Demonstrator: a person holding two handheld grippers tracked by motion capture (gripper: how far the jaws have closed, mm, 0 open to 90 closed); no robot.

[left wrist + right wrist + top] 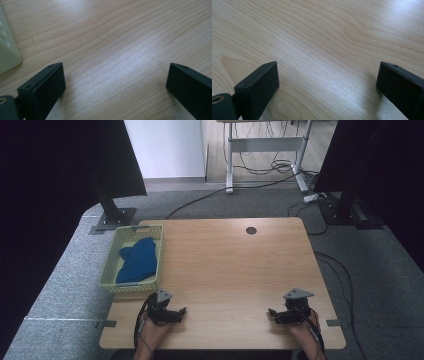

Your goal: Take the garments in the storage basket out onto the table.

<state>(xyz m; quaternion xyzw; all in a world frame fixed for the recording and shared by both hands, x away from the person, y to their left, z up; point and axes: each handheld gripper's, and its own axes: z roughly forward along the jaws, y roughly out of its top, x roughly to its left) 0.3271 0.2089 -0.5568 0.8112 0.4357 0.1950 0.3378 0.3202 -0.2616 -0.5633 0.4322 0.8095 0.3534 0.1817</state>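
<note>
Resting low on the near edge of the light wooden bench (225,265), both tongs stand with jaws spread wide and nothing between them. The crumpled blue cloth (137,260) lies inside the pale yellow-green plastic mesh basket (111,254) at the bench's left side. From the left tongs (181,312) the cloth sits just ahead and slightly left, the basket's near rim close beside that hand; the right tongs (272,312) are well apart from it, across the bench. The cloth's long axis runs roughly front to back along the basket. Judgement: the left hand is far better placed for a reach, forward and over the rim.
</note>
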